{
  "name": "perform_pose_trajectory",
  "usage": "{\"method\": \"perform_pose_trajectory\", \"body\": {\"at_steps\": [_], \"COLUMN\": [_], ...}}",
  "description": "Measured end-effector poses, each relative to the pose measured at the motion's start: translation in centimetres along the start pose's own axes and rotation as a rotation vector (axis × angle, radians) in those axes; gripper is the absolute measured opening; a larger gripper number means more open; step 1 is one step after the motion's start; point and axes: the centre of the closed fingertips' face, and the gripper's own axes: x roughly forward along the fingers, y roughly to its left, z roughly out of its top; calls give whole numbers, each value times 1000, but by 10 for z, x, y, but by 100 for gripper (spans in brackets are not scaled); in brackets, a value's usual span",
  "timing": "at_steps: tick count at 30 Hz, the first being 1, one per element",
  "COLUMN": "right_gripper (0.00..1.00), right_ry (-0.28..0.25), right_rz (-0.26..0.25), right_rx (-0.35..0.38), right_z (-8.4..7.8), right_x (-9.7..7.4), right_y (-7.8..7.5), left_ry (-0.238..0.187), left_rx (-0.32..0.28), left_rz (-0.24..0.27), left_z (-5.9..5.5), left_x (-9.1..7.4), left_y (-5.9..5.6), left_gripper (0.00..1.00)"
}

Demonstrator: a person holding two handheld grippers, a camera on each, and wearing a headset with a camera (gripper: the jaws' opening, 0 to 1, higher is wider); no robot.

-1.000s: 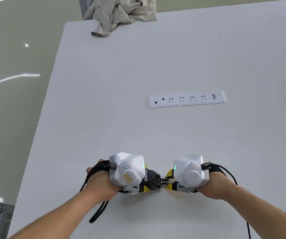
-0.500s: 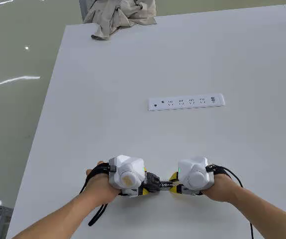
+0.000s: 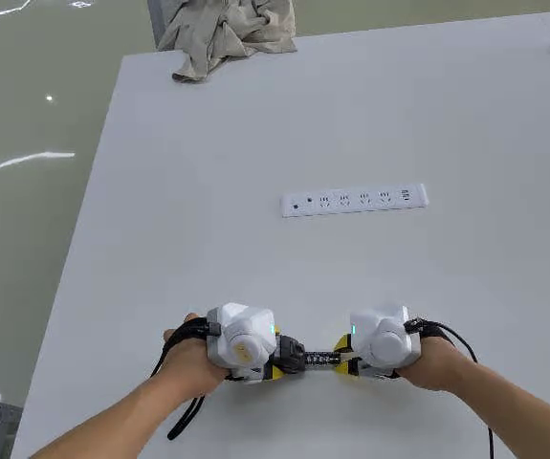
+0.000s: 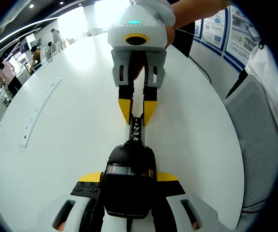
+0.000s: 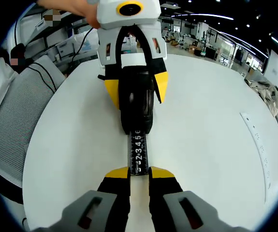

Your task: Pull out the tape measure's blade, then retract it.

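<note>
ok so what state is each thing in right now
left gripper: shut on tape measure case
right gripper: shut on blade
blade: pulled out a short way, numbers showing
power strip: lying flat, nothing plugged in
cloth: crumpled in a heap

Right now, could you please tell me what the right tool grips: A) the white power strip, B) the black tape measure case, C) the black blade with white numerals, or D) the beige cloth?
C: the right tool is shut on the black blade with white numerals, while the left tool holds the black tape measure case.
</note>
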Motion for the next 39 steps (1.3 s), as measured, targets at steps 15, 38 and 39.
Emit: {"method": "perform_pose_trajectory", "body": {"at_steps": [15, 38, 39], "right_gripper": [13, 13, 13], "right_ry": [16, 38, 40], "right_rz": [-6, -18, -18], "right_rx": [7, 27, 30], "right_z": [-15, -45, -46], "right_x": [-12, -37, -38], "right_y": [-2, -4, -4], "left_ry": [5, 17, 17], "left_rx": [0, 12, 12], "left_rz": [3, -7, -7], "left_z": [0, 0, 0], "left_x": [-1, 0, 1], "left_y": [0, -1, -1], "left_gripper": [35, 35, 35]}}
